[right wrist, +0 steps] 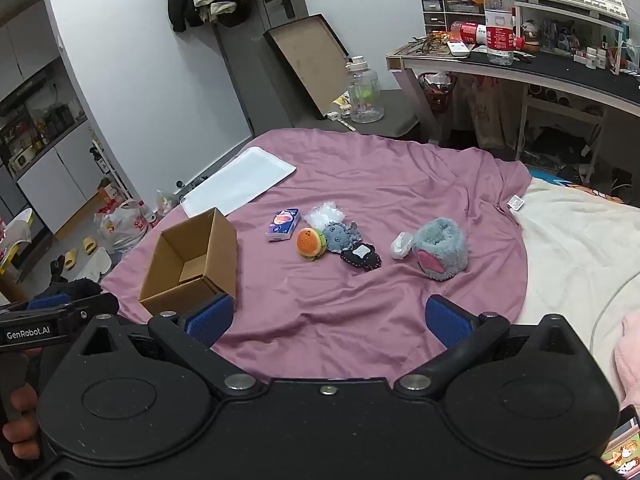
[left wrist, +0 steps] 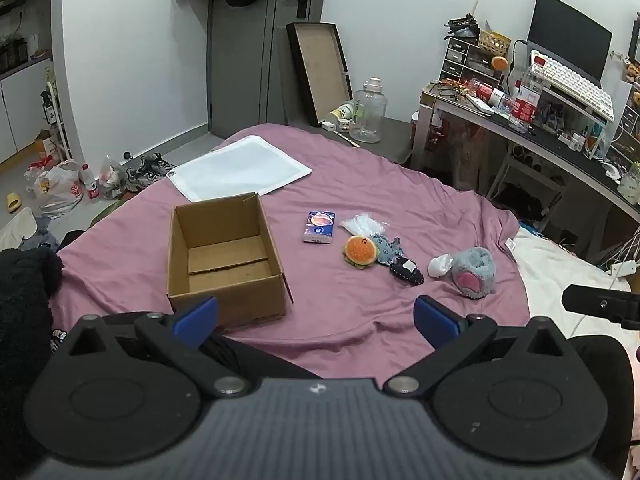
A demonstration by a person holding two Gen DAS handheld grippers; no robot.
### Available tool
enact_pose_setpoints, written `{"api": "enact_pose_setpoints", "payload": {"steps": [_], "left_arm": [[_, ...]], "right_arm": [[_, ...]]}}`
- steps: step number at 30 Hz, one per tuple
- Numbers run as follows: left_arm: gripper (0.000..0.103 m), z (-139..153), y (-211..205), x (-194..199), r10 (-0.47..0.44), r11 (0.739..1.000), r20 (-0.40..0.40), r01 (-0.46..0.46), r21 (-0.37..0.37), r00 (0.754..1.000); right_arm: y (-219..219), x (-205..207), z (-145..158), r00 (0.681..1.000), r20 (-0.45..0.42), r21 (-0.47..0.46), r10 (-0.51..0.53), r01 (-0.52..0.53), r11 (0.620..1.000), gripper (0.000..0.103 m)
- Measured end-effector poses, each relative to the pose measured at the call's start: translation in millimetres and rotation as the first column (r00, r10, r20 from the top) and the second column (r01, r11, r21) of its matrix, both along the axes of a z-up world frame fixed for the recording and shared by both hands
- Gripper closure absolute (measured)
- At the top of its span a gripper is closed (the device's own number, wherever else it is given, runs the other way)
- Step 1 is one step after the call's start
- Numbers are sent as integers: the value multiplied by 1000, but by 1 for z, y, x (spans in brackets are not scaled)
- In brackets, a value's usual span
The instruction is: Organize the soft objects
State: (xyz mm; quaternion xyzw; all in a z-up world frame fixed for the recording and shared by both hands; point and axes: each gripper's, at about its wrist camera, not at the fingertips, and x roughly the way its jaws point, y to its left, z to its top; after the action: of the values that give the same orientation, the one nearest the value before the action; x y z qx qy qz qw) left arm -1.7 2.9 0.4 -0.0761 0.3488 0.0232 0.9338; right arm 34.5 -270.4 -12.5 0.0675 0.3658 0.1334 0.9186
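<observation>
So the soft stuff sits in a loose row on the pink sheet (left wrist: 360,168), all right of the open cardboard box (left wrist: 224,256): one burger plush (left wrist: 361,252), one grey spotted plush (left wrist: 385,249) touching it, one black pouch (left wrist: 406,270), one fluffy grey slipper (left wrist: 474,270) furthest out. One tissue pack (left wrist: 319,227) lies nearest the box. I've got my left gripper (left wrist: 316,318) and right gripper (right wrist: 328,318) both spread wide, holding nothing, hovering near the box.
</observation>
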Motion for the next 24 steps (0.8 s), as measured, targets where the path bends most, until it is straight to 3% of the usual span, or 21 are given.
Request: {"api": "enact_pose_setpoints", "payload": {"steps": [24], "left_arm": [[0,-4,-4,0,0,1000,-20,1,30,1000]], "right_arm": [[1,-4,-3,1000,8,-15,2,-2,1000,0]]}}
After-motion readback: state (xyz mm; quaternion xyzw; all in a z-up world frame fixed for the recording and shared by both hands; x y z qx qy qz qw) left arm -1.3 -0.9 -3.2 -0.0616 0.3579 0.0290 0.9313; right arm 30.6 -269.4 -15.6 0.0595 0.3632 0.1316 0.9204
